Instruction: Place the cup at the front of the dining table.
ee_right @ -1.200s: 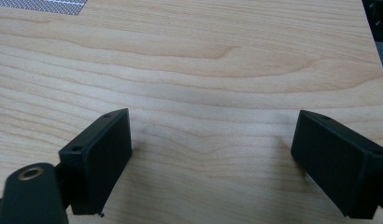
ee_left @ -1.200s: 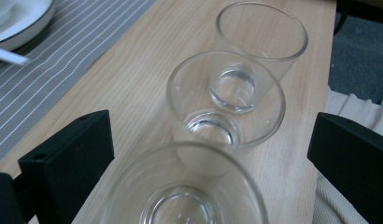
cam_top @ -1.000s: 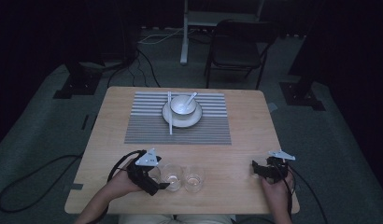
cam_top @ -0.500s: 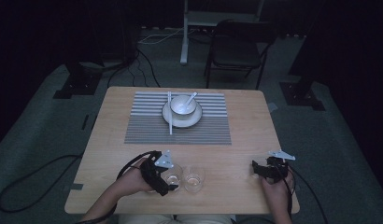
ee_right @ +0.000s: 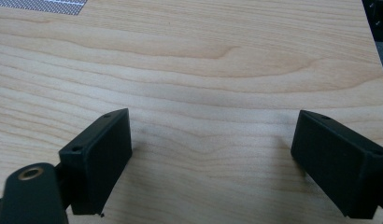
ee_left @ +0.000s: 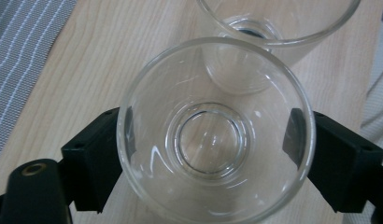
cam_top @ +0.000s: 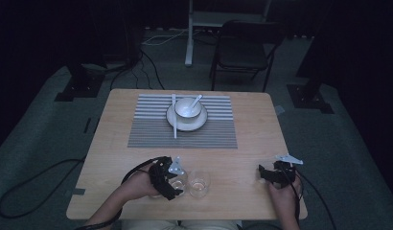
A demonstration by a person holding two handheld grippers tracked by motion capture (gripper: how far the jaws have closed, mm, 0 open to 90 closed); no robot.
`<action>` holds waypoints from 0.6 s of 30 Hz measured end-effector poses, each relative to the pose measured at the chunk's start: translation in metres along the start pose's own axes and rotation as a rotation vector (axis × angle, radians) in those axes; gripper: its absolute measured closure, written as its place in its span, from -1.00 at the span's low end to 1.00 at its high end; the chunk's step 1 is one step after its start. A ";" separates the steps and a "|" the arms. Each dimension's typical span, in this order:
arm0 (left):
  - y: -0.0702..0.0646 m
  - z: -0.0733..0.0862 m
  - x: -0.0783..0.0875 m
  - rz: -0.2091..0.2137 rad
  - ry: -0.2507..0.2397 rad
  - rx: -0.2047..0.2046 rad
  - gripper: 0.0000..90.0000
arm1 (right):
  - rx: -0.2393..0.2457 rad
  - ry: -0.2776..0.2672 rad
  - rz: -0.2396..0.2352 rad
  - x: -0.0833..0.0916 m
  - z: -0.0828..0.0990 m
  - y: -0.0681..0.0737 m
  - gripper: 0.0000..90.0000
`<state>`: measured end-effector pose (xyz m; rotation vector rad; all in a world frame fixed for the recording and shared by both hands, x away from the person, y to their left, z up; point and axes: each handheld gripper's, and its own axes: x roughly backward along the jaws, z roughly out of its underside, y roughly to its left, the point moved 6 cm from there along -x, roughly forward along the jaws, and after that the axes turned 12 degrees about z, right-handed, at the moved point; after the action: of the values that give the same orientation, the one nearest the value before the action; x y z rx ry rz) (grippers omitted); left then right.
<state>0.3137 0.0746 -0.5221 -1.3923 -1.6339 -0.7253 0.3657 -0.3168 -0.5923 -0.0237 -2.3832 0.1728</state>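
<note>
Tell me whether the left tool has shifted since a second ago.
Yes. In the high view the left tool has slid right along the table's near edge, toward the second glass. Its jaws have just been closing and now press on the nearer glass.

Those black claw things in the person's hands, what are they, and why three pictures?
They are hand-held grippers, each with two black jaws and its own small camera. The high view looks down on the table. There the left gripper is at the left and the right gripper at the right. The left gripper view looks along its jaws: they have just been closing and now press on both sides of a clear glass, with a second glass right behind it. The right gripper view shows open jaws over bare wood, holding nothing. Farther back lie a striped mat, a plate, a bowl with a spoon, and chopsticks.
</note>
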 end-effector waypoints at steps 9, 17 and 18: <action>0.002 -0.001 0.000 0.011 -0.004 0.036 -0.61 | -0.001 0.000 0.000 0.000 0.000 0.000 -0.74; 0.005 -0.003 0.001 0.002 -0.003 0.042 -0.60 | -0.001 0.000 0.000 0.000 0.000 0.000 -0.74; 0.006 -0.003 0.001 -0.002 -0.006 0.048 -0.60 | -0.001 0.000 0.000 0.000 0.000 0.000 -0.74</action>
<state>0.3207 0.0737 -0.5199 -1.3599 -1.6472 -0.6802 0.3656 -0.3167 -0.5922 -0.0239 -2.3830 0.1718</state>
